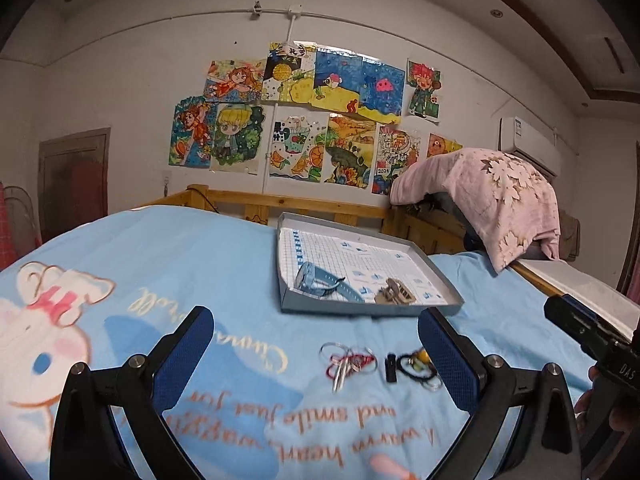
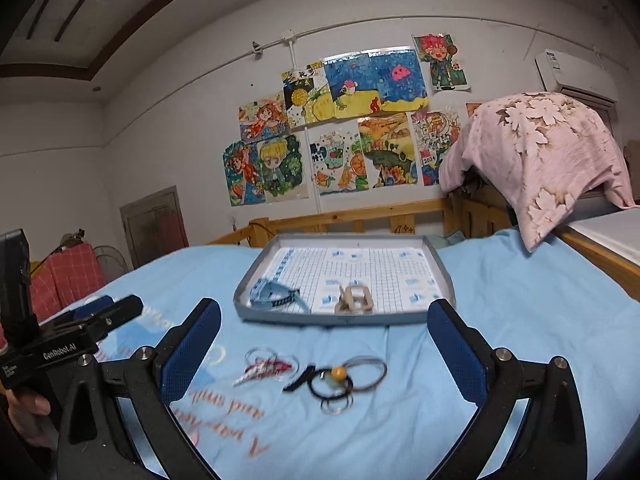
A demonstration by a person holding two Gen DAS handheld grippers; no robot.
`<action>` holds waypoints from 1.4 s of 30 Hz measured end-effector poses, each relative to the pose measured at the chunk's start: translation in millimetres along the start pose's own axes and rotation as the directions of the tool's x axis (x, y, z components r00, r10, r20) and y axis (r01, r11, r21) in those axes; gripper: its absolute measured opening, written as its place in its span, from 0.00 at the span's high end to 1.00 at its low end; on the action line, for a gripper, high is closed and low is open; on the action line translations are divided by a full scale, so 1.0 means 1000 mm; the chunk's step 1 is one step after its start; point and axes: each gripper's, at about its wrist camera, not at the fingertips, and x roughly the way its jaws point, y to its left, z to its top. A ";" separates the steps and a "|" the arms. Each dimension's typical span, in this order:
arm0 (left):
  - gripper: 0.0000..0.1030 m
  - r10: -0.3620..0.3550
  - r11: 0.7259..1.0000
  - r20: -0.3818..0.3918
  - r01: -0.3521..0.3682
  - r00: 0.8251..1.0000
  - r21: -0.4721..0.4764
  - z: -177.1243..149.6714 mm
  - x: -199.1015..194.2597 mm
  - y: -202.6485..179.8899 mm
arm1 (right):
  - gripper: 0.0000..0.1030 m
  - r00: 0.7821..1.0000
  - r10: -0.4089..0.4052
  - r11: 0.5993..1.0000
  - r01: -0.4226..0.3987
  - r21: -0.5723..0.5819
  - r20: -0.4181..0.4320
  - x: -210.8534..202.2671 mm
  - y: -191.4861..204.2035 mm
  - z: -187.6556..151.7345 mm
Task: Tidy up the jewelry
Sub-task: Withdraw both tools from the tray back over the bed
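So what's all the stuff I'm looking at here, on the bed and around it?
tray: one, grey, gridded paper liner, on the blanket
watch: one, light blue, tray's near left corner
hair clip: one, beige, tray's near edge
clear rings with red charm: one bunch, on blanket before tray
black hair ties with orange bead: one bunch, beside it
blanket: one, light blue, cartoon print
drawings: about a dozen, colourful, on wall
pink floral cloth: one, draped at right
bed rail: wooden, behind tray
air conditioner: one, white, upper right
left tool: open, empty
right tool: open, empty
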 end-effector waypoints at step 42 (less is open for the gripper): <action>0.00 0.010 0.999 -0.133 -0.015 0.991 -0.038 0.004 0.056 0.004 | 0.01 0.998 -0.052 0.997 0.050 -0.058 -0.032 0.043 -0.009 0.011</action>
